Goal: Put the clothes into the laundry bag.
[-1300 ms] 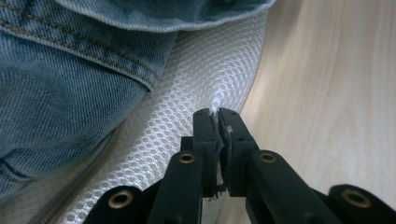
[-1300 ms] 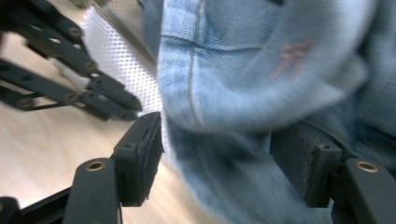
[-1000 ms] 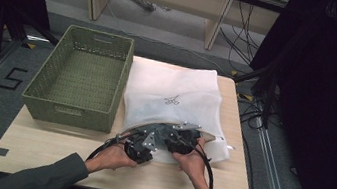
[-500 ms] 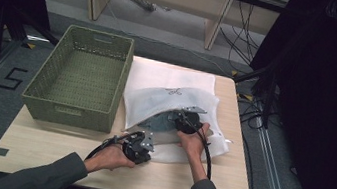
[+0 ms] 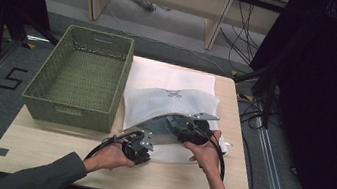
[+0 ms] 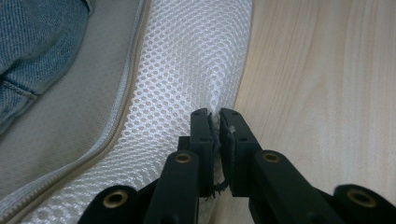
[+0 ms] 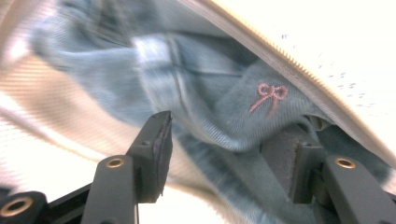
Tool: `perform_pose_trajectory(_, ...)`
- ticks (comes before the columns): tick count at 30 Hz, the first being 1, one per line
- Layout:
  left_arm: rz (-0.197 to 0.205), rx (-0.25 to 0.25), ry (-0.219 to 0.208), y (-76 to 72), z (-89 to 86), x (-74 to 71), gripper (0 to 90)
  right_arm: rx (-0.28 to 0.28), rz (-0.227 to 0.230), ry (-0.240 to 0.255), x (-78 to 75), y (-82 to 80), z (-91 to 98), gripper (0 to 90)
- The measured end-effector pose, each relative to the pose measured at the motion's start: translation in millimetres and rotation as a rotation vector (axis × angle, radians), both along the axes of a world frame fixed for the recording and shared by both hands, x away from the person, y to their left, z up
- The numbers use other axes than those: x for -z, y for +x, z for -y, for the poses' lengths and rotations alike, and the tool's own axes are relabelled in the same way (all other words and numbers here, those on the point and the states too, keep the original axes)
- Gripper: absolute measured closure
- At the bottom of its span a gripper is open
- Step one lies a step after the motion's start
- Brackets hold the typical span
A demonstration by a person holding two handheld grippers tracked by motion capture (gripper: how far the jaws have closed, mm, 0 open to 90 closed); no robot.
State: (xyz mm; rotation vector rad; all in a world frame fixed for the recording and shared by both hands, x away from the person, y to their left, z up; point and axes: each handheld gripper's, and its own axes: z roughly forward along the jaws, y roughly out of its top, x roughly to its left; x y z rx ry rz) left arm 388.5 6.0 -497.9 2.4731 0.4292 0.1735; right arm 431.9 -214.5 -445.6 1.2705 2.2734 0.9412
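Your right gripper (image 5: 190,128) now sits inside the mesh laundry bag (image 5: 170,100), jaws just opened wide around the denim garment (image 7: 224,116).

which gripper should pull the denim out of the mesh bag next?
Right. The right gripper sits at the bag's mouth, jaws apart and just opened, with the denim garment between them. The left gripper is clamped on the mesh laundry bag edge, anchoring it.

High view looks forward and down over the whole surface (image 5: 46,152). Both gripper views sit close in along their jaws, sharing the white mesh bag (image 5: 170,100) with it.
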Motion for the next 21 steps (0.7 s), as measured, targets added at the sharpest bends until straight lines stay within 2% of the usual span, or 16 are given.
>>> perform_pose_trajectory(4,-0.005,-0.005,0.001,0.3,0.3,-0.3,82.6,-0.036,0.085,0.057,-15.6,-15.2,-2.3,47.7)
perform_pose_trajectory(5,-0.005,-0.006,0.001,0.2,0.4,-0.2,82.4,-0.060,0.125,0.090,-18.6,-17.7,-6.4,49.5)
perform_pose_trajectory(6,-0.003,-0.005,0.001,-0.3,0.7,-0.2,82.1,-0.067,0.111,0.099,-20.1,-18.8,-8.0,49.9)
perform_pose_trajectory(7,-0.001,-0.004,0.002,-0.4,0.8,-0.2,81.8,-0.104,0.107,0.100,-21.4,-18.2,-11.1,50.9)
perform_pose_trajectory(8,-0.002,-0.004,0.002,-0.5,0.9,-0.2,81.5,-0.112,0.118,0.111,-20.2,-17.8,-14.6,51.6)
perform_pose_trajectory(9,-0.002,-0.007,0.002,-0.6,1.0,-0.2,81.2,-0.140,0.107,0.108,-18.4,-16.5,-19.0,51.7)
perform_pose_trajectory(10,-0.002,-0.009,0.002,-0.8,1.1,-0.1,81.1,-0.135,0.092,0.113,-15.2,-16.2,-24.1,51.7)
perform_pose_trajectory(11,-0.001,-0.012,-0.002,-1.1,1.4,0.1,81.0,-0.150,0.107,0.102,-10.7,-12.7,-27.2,51.6)
perform_pose_trajectory(12,0.000,-0.004,0.008,-1.0,1.1,-0.7,81.0,-0.163,0.085,0.091,-9.1,-11.2,-29.1,51.4)
perform_pose_trajectory(13,-0.002,-0.006,0.005,-1.3,1.4,-0.3,81.1,-0.167,0.083,0.097,-4.1,-8.6,-34.4,50.5)
perform_pose_trajectory(14,0.006,0.001,0.008,-0.9,1.3,-0.7,81.1,-0.181,0.088,0.074,-1.7,-5.2,-37.2,49.9)
perform_pose_trajectory(16,0.008,0.003,0.008,-1.2,1.6,-0.6,81.4,-0.182,0.071,0.082,2.5,-1.5,-44.7,47.7)
perform_pose_trajectory(18,0.001,-0.002,0.002,-2.1,2.2,0.1,81.8,-0.188,0.075,0.076,8.0,2.6,-54.0,45.1)
perform_pose_trajectory(19,0.000,-0.012,-0.012,-3.1,3.1,1.0,82.0,-0.200,0.072,0.057,10.7,4.8,-57.7,44.7)
perform_pose_trajectory(20,0.003,-0.002,0.000,-2.7,2.6,0.3,82.1,-0.204,0.082,0.036,16.2,7.7,-63.3,45.1)
perform_pose_trajectory(21,0.007,0.003,0.007,-2.5,2.3,-0.1,82.2,-0.200,0.043,0.023,19.5,7.7,-68.0,46.0)
